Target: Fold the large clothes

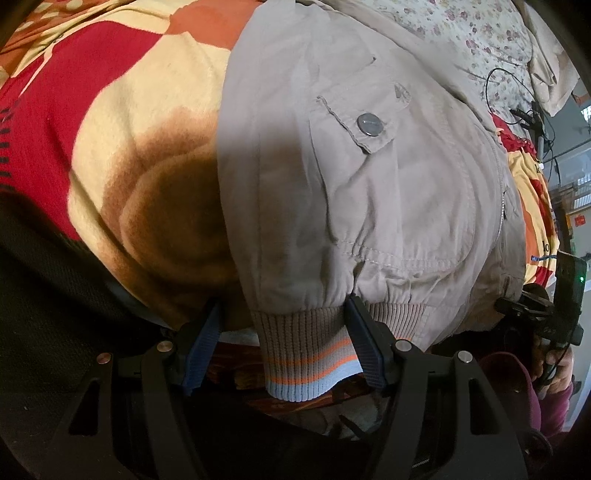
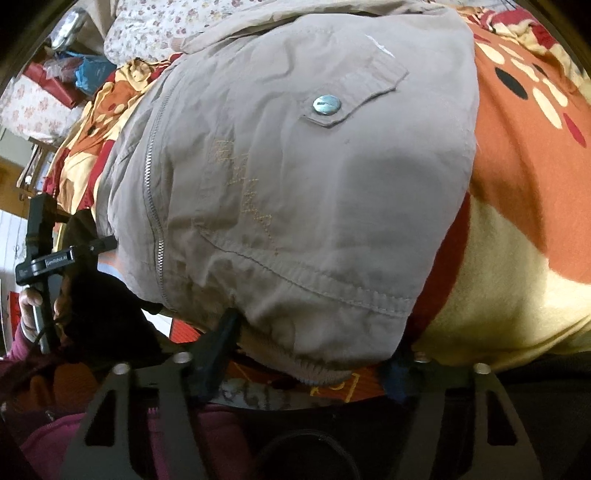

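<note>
A beige zip jacket (image 1: 369,166) lies on a bed, front up, with snap pocket flaps and a ribbed hem striped orange and light blue (image 1: 306,354). My left gripper (image 1: 284,332) is open, its jaws standing either side of the hem's left corner, which hangs over the bed edge. In the right wrist view the jacket (image 2: 288,184) fills the middle. My right gripper (image 2: 314,354) is open, its jaws either side of the hem's right corner; the right finger is mostly hidden under cloth.
A red, orange and cream blanket (image 1: 110,129) covers the bed under the jacket. A floral sheet (image 1: 461,33) lies beyond it. The other hand-held gripper shows at each view's edge (image 2: 44,258). Room clutter (image 2: 66,70) stands past the bed.
</note>
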Available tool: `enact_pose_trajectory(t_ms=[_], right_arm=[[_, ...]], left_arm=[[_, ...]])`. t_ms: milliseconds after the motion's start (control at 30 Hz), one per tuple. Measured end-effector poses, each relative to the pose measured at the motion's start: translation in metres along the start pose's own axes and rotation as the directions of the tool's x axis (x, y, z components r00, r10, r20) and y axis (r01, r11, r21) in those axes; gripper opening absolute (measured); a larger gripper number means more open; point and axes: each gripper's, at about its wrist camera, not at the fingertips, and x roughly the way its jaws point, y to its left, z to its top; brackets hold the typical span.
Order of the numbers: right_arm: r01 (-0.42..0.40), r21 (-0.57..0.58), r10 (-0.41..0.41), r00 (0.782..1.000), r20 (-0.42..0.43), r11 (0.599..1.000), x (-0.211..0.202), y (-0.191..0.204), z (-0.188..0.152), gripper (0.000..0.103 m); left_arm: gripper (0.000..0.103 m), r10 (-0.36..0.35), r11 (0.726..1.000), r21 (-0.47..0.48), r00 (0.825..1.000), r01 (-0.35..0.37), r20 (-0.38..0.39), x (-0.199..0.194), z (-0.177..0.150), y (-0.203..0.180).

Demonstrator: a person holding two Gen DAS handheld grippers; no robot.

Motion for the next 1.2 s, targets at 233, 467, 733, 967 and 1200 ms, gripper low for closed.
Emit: enact_pose_trajectory(t_ms=[233, 467, 733, 967, 1200], right_arm=[[-0.014, -0.097, 0.016, 1.0, 0.023, 0.995, -0.011, 0.02, -0.002, 0.041], [-0.035, -0.015, 0.036, 0.999, 0.037, 0.999, -0.005, 0.009, 0.001, 0.043], [-0.017, -0.035, 0.019, 0.999, 0.044, 0.999, -0.007, 0.015, -0.002, 0.032], [-0.027, -0.063, 0.031, 0.998, 0.056, 0.998, -0.01, 0.019, -0.003, 0.024], [-0.131, -0.116, 0.144, 0.984, 0.103, 0.985, -0.037, 0.031, 0.002, 0.017]], left_arm=[[0.066, 0.007, 1.0, 0.004, 1.0, -0.007, 0.001, 0.001, 0.001, -0.004], [0.066, 0.008, 1.0, 0.006, 1.0, -0.008, 0.002, 0.002, 0.0, -0.006], [0.066, 0.01, 1.0, 0.006, 1.0, -0.01, 0.004, 0.003, 0.001, -0.006], [0.053, -0.004, 1.0, 0.026, 1.0, 0.004, 0.004, 0.002, 0.0, -0.008], [0.01, -0.106, 0.988, 0.113, 0.993, 0.1, 0.047, -0.041, 0.008, -0.019]])
